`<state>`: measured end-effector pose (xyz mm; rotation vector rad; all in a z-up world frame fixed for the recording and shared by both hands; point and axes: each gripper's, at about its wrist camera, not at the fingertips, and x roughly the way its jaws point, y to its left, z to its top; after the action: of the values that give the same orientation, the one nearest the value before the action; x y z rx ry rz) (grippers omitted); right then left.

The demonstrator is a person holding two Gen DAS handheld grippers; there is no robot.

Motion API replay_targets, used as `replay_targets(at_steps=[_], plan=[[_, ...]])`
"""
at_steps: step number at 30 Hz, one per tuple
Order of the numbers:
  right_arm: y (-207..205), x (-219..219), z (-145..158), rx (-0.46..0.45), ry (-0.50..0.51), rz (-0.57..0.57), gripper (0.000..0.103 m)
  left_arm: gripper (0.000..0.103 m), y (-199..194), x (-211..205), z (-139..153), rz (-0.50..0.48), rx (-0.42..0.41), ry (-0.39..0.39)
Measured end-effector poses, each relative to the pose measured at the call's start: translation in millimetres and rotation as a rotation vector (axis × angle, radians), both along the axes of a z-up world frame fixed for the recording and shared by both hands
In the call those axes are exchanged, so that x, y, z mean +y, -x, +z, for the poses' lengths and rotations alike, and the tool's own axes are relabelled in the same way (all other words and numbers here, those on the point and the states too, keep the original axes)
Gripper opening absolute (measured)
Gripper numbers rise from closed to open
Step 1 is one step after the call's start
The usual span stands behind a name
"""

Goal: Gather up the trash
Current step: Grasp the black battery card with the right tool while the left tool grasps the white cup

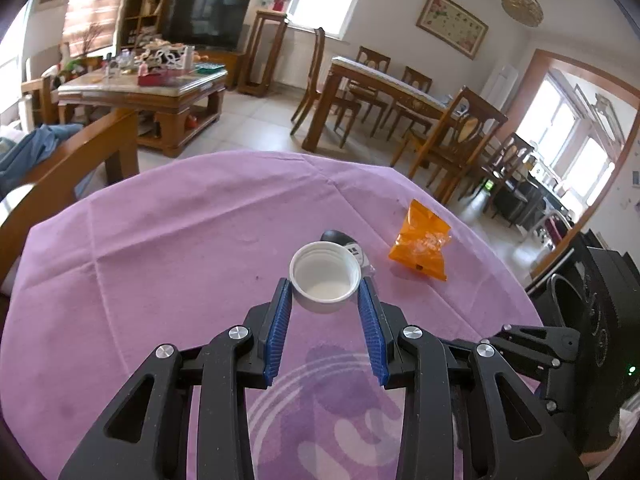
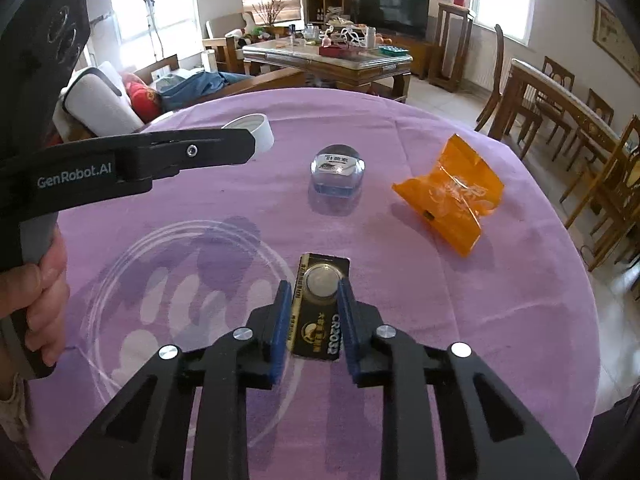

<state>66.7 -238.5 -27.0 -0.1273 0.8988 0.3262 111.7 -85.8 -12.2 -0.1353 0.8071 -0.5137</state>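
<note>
My left gripper (image 1: 325, 286) is shut on a white plastic cap (image 1: 325, 276), held above the purple tablecloth (image 1: 180, 232); the cap also shows in the right wrist view (image 2: 250, 128) behind the left gripper's finger. My right gripper (image 2: 311, 286) is shut on a black and gold CR2032 battery card (image 2: 320, 308). An orange snack wrapper (image 2: 450, 192) lies at the right, also seen in the left wrist view (image 1: 420, 242). A small clear blister pack (image 2: 338, 172) lies mid-table. A clear glass plate (image 2: 180, 300) lies under the grippers.
The round table's far edge (image 2: 360, 96) drops off to a tiled floor. A wooden dining set (image 1: 400, 96) stands to the right, a cluttered coffee table (image 1: 144, 88) beyond, and a sofa (image 2: 160, 84) at the left.
</note>
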Motion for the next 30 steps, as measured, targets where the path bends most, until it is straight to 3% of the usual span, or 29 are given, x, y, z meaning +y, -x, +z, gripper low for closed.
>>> replay_targets(at_steps=[6,9,11,12,13,15,19,21,22,25,30], plan=[[4.8,-17.8,13.0,-0.022,-0.095,-0.02,0.006,0.035,-2.9,-1.7,-2.4,-0.008,0.016,0.018],[-2.8,-23.4,12.4,0.034,-0.163,-0.02,0.01,0.035,-6.0,2.3,-6.1,-0.008,0.02,0.02],[-6.3,-21.8,10.7,0.034,-0.143,-0.016,0.032,0.035,-6.7,5.5,-6.7,-0.002,0.022,0.024],[-7.5,-22.0,9.9,0.026,-0.144,-0.016,0.062,0.035,-7.2,6.2,-7.1,0.002,0.024,0.027],[-8.6,-20.7,8.8,0.016,-0.155,-0.021,0.08,0.035,-7.4,6.7,-7.8,0.004,0.024,0.027],[-14.7,-19.0,6.2,0.011,-0.169,-0.024,0.078,0.035,-7.6,6.8,-8.4,0.007,0.025,0.027],[-30.2,-4.6,-4.1,0.012,-0.066,0.01,0.054,0.035,-8.7,9.3,-9.9,0.008,0.023,0.026],[-28.5,4.1,-0.5,-0.009,-0.002,0.033,0.034,0.035,-9.2,10.0,-9.8,0.009,0.022,0.031],[-27.3,5.4,0.6,0.0,-0.016,0.049,0.028,0.035,-9.7,11.8,-10.3,0.01,0.022,0.034],[-21.0,8.0,1.8,-0.011,-0.006,0.045,0.028,0.035,-10.4,13.6,-10.5,0.012,0.021,0.038],[-9.2,-5.9,5.8,-0.028,-0.079,0.005,0.027,0.035,-10.1,12.5,-9.4,0.004,0.016,0.038]])
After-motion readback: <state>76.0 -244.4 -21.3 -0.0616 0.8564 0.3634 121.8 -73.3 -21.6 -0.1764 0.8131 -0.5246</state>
